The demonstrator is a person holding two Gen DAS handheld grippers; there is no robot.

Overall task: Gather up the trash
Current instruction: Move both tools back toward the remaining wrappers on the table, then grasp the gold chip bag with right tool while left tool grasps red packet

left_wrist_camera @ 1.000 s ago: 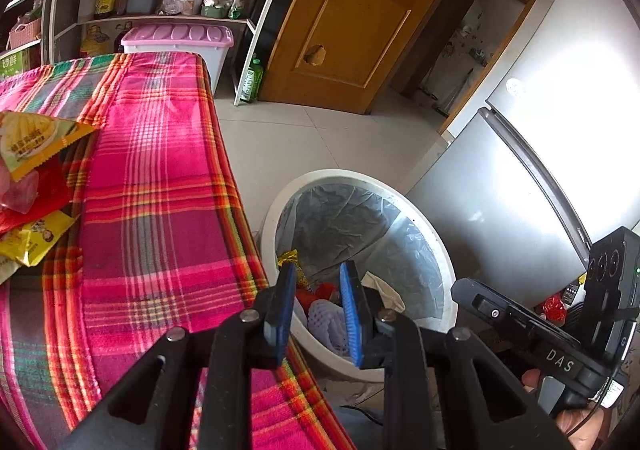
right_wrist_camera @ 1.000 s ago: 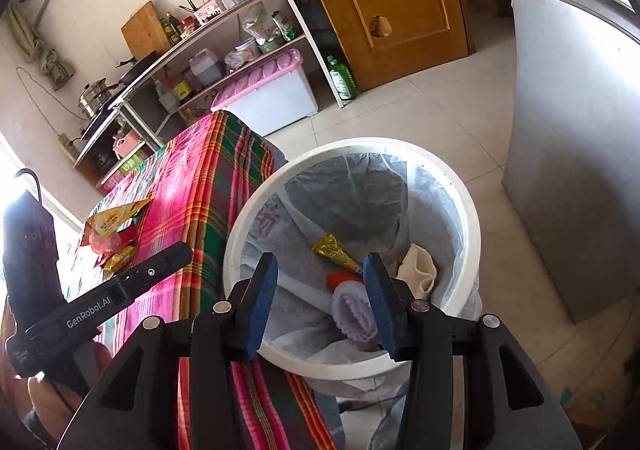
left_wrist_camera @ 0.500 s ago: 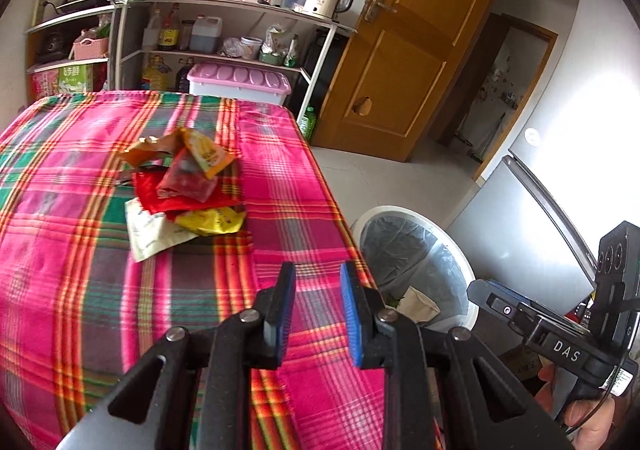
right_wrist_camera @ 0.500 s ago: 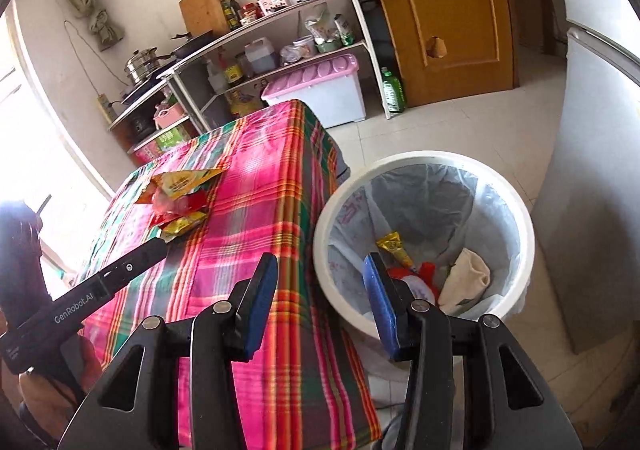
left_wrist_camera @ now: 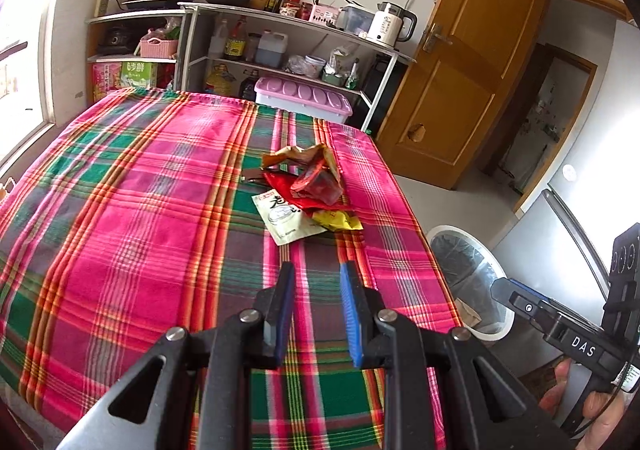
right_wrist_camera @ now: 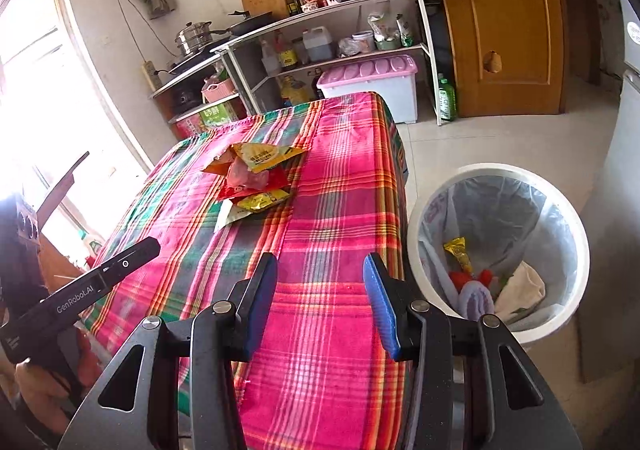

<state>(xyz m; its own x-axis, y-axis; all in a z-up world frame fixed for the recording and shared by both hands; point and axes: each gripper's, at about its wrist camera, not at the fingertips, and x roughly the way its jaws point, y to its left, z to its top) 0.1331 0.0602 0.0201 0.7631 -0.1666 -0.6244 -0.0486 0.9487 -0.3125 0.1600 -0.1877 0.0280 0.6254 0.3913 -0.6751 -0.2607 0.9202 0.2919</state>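
Observation:
A heap of snack wrappers (left_wrist_camera: pixel 310 190) (right_wrist_camera: pixel 256 178), red, yellow, orange and white, lies on the plaid tablecloth (left_wrist_camera: pixel 160 210) (right_wrist_camera: pixel 332 234) toward its far right side. My left gripper (left_wrist_camera: pixel 316 278) hangs above the cloth in front of the heap, open by a narrow gap and empty. My right gripper (right_wrist_camera: pixel 320 278) is open wider, also empty, above the table's near right part. A white trash bin (right_wrist_camera: pixel 500 250) (left_wrist_camera: pixel 472 282) with a clear liner stands on the floor to the right of the table, holding several discarded items. A hand (left_wrist_camera: pixel 600 410) holds the right gripper.
Metal shelves (left_wrist_camera: pixel 280 50) with pots, bottles and a kettle line the back wall. A pink-lidded storage box (right_wrist_camera: pixel 372 86) stands beneath them. A wooden door (left_wrist_camera: pixel 460 70) and a grey fridge (left_wrist_camera: pixel 560 242) bound the right side; a window lies left.
Both grippers have swung away from above the bin, left and up over the table. The wrapper heap has come into central view. Neither jaw gap has changed.

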